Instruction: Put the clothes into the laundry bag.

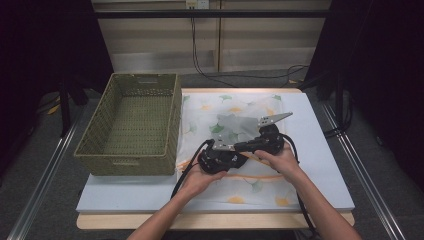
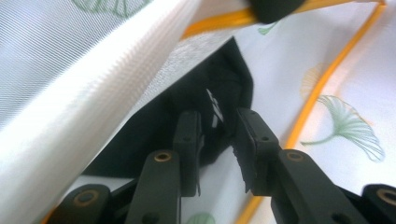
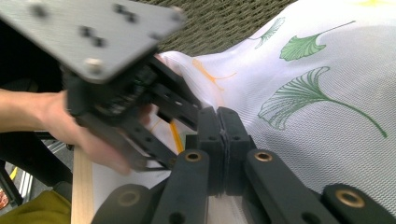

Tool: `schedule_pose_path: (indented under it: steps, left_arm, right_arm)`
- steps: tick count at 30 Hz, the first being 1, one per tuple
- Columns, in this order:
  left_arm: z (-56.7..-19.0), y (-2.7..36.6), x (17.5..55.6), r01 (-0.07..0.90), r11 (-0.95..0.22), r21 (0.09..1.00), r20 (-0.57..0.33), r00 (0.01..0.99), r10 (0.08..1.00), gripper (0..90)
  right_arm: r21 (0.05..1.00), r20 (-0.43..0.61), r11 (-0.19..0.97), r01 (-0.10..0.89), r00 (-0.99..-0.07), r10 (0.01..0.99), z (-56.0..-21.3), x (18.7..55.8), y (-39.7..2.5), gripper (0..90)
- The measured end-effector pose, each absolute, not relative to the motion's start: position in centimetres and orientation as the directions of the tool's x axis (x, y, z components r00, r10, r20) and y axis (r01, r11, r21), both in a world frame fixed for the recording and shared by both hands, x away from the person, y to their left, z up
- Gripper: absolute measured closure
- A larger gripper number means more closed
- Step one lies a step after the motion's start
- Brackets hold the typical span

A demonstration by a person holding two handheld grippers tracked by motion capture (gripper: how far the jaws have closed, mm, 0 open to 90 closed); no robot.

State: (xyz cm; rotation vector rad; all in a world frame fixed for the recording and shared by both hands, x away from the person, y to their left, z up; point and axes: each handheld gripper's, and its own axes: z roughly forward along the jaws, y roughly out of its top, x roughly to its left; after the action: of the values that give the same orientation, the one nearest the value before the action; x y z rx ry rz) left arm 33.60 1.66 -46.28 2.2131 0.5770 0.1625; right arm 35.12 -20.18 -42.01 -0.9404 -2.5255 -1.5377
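The bag (image 1: pixel 235 145) is lying mid-table, at three o'clock from the basket (image 1: pixel 131 125). The right gripper (image 3: pixel 223 135) is pinching its mesh; the left gripper (image 2: pixel 218 140) is gaping (around dark cloth inside) and could lose it.

A green woven basket (image 1: pixel 129 127) stands on the left part of a pale board (image 1: pixel 320 150), its near wall close to the board's front edge and its left wall overhanging the board's left edge. Its inside holds nothing. The board lies on a wooden table (image 1: pixel 215 220), whose strip shows along the front edge. Behind the table's far edge, black cables (image 1: pixel 200 65) hang down a beige wall (image 1: pixel 260 45) and trail across the grey floor (image 1: pixel 60 145).
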Motion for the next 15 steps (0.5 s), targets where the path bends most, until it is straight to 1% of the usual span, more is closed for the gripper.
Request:
schedule_pose_path:
  steps: [1, 6, 7, 12, 13, 14, 15]
  left_arm:
    - [-46.2, 2.1, 33.5, 0.354, -0.542, 0.762, -0.094, 0.889, 0.448, 69.9]
    - [-46.0, 4.5, 32.5, 0.358, -0.558, 0.749, -0.096, 0.892, 0.442, 69.0]
    - [-46.1, 4.9, 32.4, 0.365, -0.552, 0.749, -0.113, 0.893, 0.436, 69.2]
    - [-45.5, 6.9, 31.5, 0.362, -0.557, 0.748, -0.101, 0.891, 0.443, 69.0]
    - [-45.5, 7.2, 31.4, 0.352, -0.566, 0.746, -0.081, 0.891, 0.447, 68.4]
    - [-45.4, 7.6, 31.2, 0.361, -0.582, 0.729, -0.07, 0.885, 0.461, 66.6]
    - [-45.5, 8.0, 31.3, 0.36, -0.589, 0.723, -0.077, 0.89, 0.45, 65.7]
  right_arm:
    - [0.794, 0.331, 0.329, 0.512, -0.817, 0.473, -42.0, 35.1, -20.1, 89.6]
    - [0.794, 0.318, 0.338, 0.506, -0.819, 0.478, -41.6, 35.0, -20.0, 89.6]
    - [0.791, 0.317, 0.342, 0.508, -0.817, 0.481, -41.6, 34.9, -19.9, 89.6]
    - [0.774, 0.303, 0.373, 0.512, -0.816, 0.491, -41.9, 34.6, -19.8, 89.6]
    - [0.775, 0.299, 0.374, 0.51, -0.816, 0.495, -41.8, 34.5, -19.9, 89.6]
    - [0.778, 0.304, 0.364, 0.513, -0.813, 0.496, -41.8, 34.4, -20.0, 89.6]
    - [0.781, 0.3, 0.366, 0.507, -0.817, 0.492, -41.7, 34.3, -20.1, 89.6]
